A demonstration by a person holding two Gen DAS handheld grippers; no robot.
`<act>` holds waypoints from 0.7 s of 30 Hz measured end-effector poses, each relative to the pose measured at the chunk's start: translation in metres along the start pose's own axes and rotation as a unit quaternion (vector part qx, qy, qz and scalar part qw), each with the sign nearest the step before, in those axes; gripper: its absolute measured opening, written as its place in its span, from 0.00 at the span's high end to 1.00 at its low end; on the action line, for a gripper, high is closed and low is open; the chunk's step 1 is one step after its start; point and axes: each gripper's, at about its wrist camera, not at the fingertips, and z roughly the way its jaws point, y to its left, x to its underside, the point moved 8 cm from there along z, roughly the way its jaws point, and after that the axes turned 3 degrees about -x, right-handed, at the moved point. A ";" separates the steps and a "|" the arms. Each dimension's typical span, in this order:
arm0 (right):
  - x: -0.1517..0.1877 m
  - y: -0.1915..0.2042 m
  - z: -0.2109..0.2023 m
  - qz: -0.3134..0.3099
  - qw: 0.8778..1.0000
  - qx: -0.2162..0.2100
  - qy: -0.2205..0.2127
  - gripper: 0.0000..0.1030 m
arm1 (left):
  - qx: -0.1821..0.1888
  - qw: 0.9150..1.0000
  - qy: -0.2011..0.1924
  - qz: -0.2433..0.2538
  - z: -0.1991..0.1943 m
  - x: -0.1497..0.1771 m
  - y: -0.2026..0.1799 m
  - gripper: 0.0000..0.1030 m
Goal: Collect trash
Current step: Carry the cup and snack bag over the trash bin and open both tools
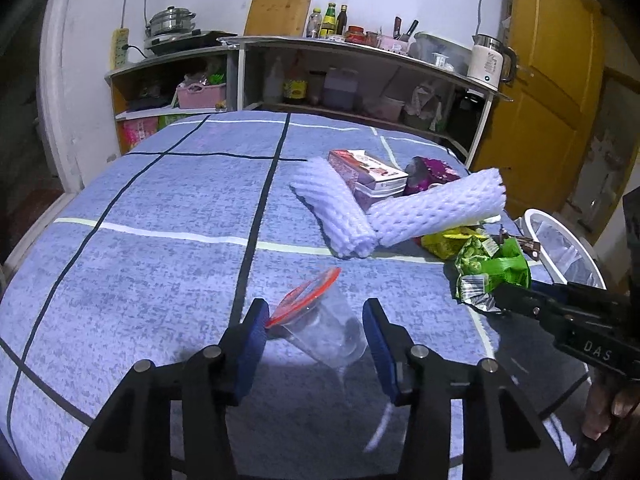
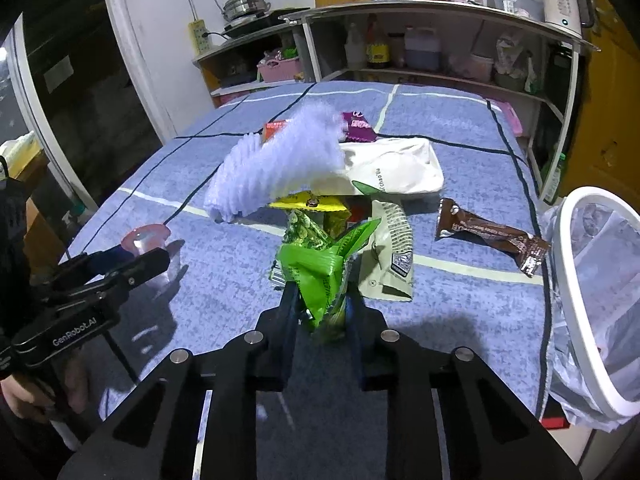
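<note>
My left gripper (image 1: 316, 318) is open around a clear plastic cup with a red rim (image 1: 320, 320) that lies on its side on the blue cloth; the jaws stand either side of it, not touching. The cup also shows in the right wrist view (image 2: 150, 246). My right gripper (image 2: 322, 300) is shut on a green snack wrapper (image 2: 316, 272), also seen in the left wrist view (image 1: 492, 264). A white-rimmed bin with a plastic liner (image 2: 576, 280) stands at the table's right edge.
On the blue checked tablecloth (image 1: 160, 248) lie two white foam nets (image 1: 400, 208), a pink box (image 1: 368, 172), a purple wrapper (image 1: 432, 172), a yellow wrapper (image 2: 308, 202), a white pouch (image 2: 396, 168) and a brown bar wrapper (image 2: 492, 236). Shelves stand behind.
</note>
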 end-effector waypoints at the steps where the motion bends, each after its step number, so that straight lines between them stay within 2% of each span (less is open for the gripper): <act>1: 0.000 0.000 -0.003 0.000 1.000 0.000 -0.002 0.78 | 0.003 1.000 -0.002 0.002 -0.002 0.000 -0.003 0.53; 8: 0.006 0.000 -0.023 0.004 1.000 0.001 -0.016 0.79 | 0.018 1.000 -0.013 0.011 -0.018 -0.003 -0.021 0.56; 21: 0.015 -0.032 -0.074 0.037 0.997 0.028 -0.054 0.79 | 0.067 0.996 -0.032 0.051 -0.040 -0.016 -0.083 0.57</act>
